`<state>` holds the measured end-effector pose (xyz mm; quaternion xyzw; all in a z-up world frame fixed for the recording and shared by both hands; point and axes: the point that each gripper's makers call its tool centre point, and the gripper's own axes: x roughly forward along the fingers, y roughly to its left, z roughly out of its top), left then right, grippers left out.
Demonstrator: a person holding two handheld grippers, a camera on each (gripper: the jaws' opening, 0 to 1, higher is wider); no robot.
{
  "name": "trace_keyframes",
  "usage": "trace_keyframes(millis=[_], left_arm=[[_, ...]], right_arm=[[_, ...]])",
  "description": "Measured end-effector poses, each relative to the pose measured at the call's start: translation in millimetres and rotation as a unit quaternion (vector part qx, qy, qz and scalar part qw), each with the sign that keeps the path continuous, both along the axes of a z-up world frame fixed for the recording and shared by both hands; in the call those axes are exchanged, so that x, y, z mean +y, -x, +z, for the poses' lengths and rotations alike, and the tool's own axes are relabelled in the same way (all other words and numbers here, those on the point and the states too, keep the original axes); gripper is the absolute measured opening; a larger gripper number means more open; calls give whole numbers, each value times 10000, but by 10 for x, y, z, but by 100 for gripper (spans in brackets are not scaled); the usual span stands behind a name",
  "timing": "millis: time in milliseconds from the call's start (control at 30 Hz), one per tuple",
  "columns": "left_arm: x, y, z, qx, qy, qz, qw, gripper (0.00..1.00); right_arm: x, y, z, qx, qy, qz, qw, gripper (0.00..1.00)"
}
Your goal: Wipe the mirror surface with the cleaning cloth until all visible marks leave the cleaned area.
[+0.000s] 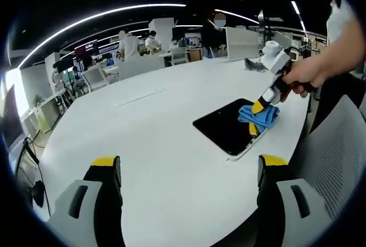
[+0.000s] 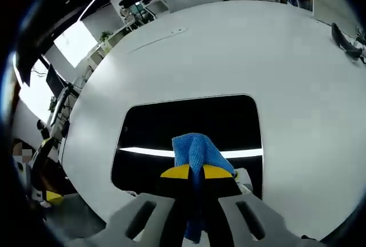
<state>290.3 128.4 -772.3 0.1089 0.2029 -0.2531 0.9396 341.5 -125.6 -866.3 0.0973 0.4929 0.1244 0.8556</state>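
The right tongs (image 2: 196,172) are clamped on a blue cleaning cloth (image 2: 196,150), a nubby microfibre bunched between their yellow-tipped jaws and pressed onto the mirror (image 2: 189,124). The left tongs (image 1: 190,167) stand wide apart over the bare white surface (image 1: 148,144), gripping nothing. In the left gripper view a hand (image 1: 306,75) holds the right tongs (image 1: 258,110) down on the cloth (image 1: 260,116). The mirror (image 1: 220,124) is a dark, glossy, round-cornered rectangle with a thin pale rim, lying flat near the surface's curved edge and reflecting a bright ceiling-light strip. No writing can be read.
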Motion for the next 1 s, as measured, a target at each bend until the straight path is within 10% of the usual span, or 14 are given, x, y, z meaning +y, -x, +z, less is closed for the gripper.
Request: trace_keyframes(millis=[1000], left_arm=[[15, -6, 79, -173, -42, 79, 9998, 99]], right_arm=[[5, 336, 2, -45, -127, 135, 9998, 1]])
